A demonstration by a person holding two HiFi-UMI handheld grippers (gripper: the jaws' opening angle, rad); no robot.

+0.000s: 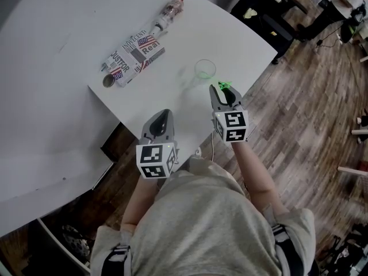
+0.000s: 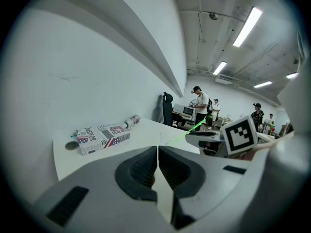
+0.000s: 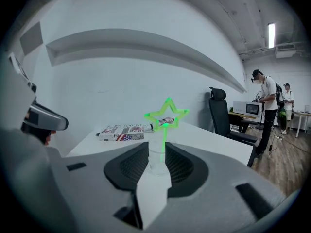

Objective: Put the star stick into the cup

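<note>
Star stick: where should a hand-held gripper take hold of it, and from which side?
I would grip the star stick on its thin shaft just below the star, coming from the right hand-held gripper side: it appears to lean out of the clear cup towards those open jaws.

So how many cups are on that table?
1: a clear cup near the right edge of the table, just ahead of the right tongs, with the green star stick standing in it. None seems hidden.
</note>
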